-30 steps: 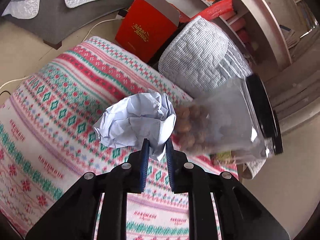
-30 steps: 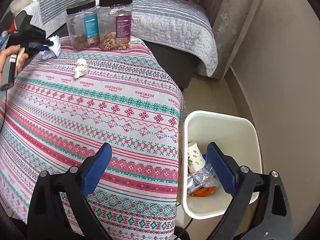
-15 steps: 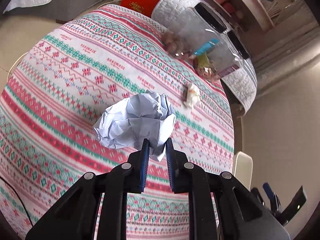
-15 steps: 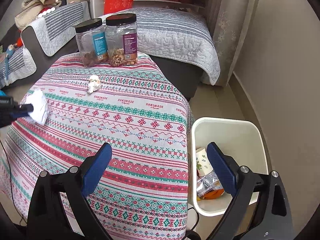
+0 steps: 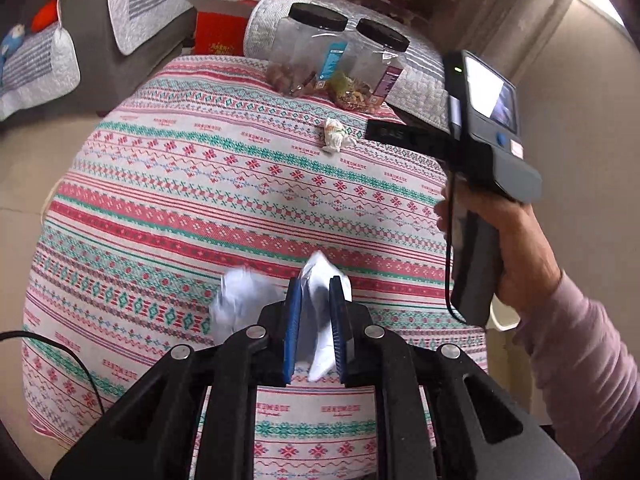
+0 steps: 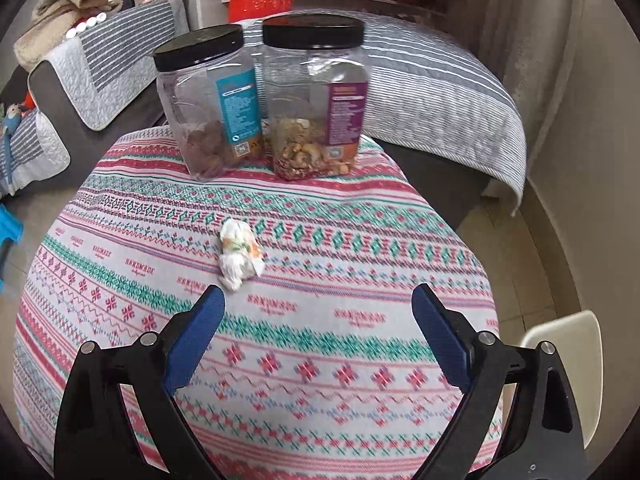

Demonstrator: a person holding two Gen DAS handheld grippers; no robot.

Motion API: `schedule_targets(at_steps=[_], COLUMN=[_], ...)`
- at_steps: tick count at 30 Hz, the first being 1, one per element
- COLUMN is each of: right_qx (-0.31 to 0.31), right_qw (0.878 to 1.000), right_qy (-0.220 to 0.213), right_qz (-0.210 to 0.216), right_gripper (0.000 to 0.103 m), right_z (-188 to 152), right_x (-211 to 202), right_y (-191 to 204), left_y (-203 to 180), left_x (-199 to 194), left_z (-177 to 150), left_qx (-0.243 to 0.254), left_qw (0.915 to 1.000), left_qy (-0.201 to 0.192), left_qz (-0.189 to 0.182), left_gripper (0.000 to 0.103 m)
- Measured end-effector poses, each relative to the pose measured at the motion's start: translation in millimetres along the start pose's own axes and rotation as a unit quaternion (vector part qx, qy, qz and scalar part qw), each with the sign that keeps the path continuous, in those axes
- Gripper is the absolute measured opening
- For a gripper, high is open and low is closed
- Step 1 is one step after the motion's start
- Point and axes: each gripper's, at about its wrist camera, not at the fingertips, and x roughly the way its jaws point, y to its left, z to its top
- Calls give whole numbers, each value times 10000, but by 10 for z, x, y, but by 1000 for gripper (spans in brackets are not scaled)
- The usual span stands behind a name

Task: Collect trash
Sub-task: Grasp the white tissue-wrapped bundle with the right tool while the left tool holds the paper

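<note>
My left gripper [image 5: 316, 284] is shut on a crumpled white paper ball [image 5: 240, 300], which bulges left of the fingers and shows between them, held above the patterned tablecloth [image 5: 200, 208]. A small crumpled wrapper [image 6: 238, 254] lies on the cloth just ahead of my open, empty right gripper [image 6: 318, 300], nearer its left finger. The wrapper also shows in the left wrist view [image 5: 336, 136]. The right gripper's handle and the hand holding it [image 5: 488, 184] appear at the right of the left wrist view. A corner of the cream trash bin [image 6: 568, 344] shows at the lower right.
Two clear jars with black lids, one teal-labelled [image 6: 208, 104] and one purple-labelled [image 6: 316, 100], stand at the table's far edge. A grey quilted bed [image 6: 432, 80] is behind them and a sofa [image 6: 92, 64] to the left. A black cable [image 5: 52, 344] trails at the table's left.
My right gripper moved from beside the bin up over the table toward the small wrapper. My left gripper carried the paper ball back toward the near edge; the paper has slipped lower in the fingers.
</note>
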Motion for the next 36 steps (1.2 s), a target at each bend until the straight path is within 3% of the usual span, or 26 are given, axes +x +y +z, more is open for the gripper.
schedule_targets(at_steps=[9,11,12,13,18,21,23,25,30,34,36], right_qx=[-453,-588,-638,-659,-489,-351,-305,-305,-498,-586,-587], right_qw=[9982,9974,9968,9962,9973,9982,9987,9988,9979,9969,9964], right_qy=[366,411,474,541,471,396,294,167,-114,-300,-378], right_qz=[-123,-44,58,156,268,276,299,345,388,437,471], right_gripper=[79,63,44,31,28,28,28,28,28,29,29], right_z=[150,139,134,118,61,-8,-69,-133,-358,-497,-562], right_x=[679,756,801,836,770,617,445,253,-288,-679,-835], right_y=[411,455,474,489,458,341,234,127,-68,-226,-306], left_y=[163,215,254,284,385,358,297,223,97,40,38], left_x=[81,56,41,27,-46,-42,-37,-46,-93,-153,-167], left_z=[-109,-138,-146,-148,-151,-173,-219,-284,-464,-603,-677], left_qx=[103,84,45,2,-182,-73,111,295,417,454,389], left_qw=[9994,9993,9993,9993,9989,9975,9961,9943,9890,9860,9854], left_qy=[335,351,361,374,443,687,863,1012,1349,1516,1568], left_qz=[-7,42,56,55,-6,-125,-148,-186,-434,-534,-538], left_gripper=[10,10,10,10,10,11,17,39,40,51,52])
